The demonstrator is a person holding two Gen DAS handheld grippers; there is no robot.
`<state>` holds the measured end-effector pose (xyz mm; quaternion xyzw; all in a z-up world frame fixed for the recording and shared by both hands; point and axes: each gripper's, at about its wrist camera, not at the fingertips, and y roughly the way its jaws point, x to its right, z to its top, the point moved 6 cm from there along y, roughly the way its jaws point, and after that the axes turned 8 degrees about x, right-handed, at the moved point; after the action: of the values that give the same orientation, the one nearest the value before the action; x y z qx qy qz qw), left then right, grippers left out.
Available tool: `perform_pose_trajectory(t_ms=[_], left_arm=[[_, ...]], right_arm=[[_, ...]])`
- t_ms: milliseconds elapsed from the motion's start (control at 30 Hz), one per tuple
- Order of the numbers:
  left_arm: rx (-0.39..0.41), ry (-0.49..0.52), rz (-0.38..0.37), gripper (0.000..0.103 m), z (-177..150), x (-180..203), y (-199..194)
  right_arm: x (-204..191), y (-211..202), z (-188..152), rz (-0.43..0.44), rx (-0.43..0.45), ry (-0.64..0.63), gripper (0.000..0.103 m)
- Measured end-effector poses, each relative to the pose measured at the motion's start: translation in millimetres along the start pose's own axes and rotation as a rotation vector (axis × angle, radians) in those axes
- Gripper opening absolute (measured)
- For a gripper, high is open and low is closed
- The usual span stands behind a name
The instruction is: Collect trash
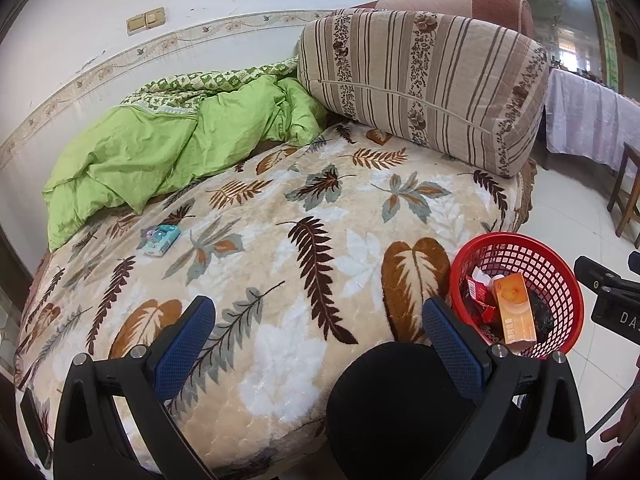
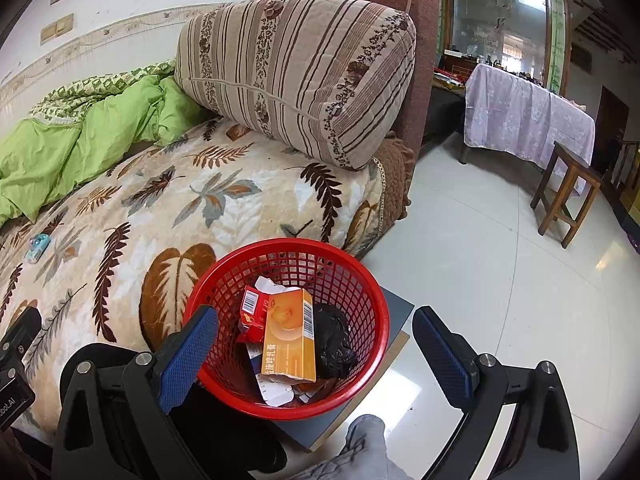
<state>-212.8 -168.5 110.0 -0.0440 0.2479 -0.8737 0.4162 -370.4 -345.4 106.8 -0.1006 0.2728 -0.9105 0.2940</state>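
A red mesh basket (image 2: pixel 362 280) stands on a grey board beside the bed and holds an orange box (image 2: pixel 288 334), a red wrapper (image 2: pixel 253 308), a black bag (image 2: pixel 332 340) and white scraps. It also shows in the left wrist view (image 1: pixel 560 280). A small light-blue packet (image 1: pixel 162 239) lies on the leaf-patterned blanket (image 1: pixel 288 280), far left in the right wrist view (image 2: pixel 37 247). My left gripper (image 1: pixel 318 332) is open and empty above the blanket's near edge. My right gripper (image 2: pixel 316 344) is open and empty, just above the basket.
A crumpled green quilt (image 1: pixel 160 144) and a striped cushion (image 1: pixel 420 84) lie at the back of the bed. A wooden stool (image 2: pixel 568 192) and a cloth-covered table (image 2: pixel 528 112) stand on the tiled floor at right.
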Motion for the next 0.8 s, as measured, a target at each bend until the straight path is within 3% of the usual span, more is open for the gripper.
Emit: perform_pose_trajectory(t_ms=[800], left_arm=[[-0.001,-0.004,0.000,0.103,0.1,1.2,0.4]], right_arm=[[-0.6,0.8,-0.8,0.000,-0.003,-0.001,0.099]])
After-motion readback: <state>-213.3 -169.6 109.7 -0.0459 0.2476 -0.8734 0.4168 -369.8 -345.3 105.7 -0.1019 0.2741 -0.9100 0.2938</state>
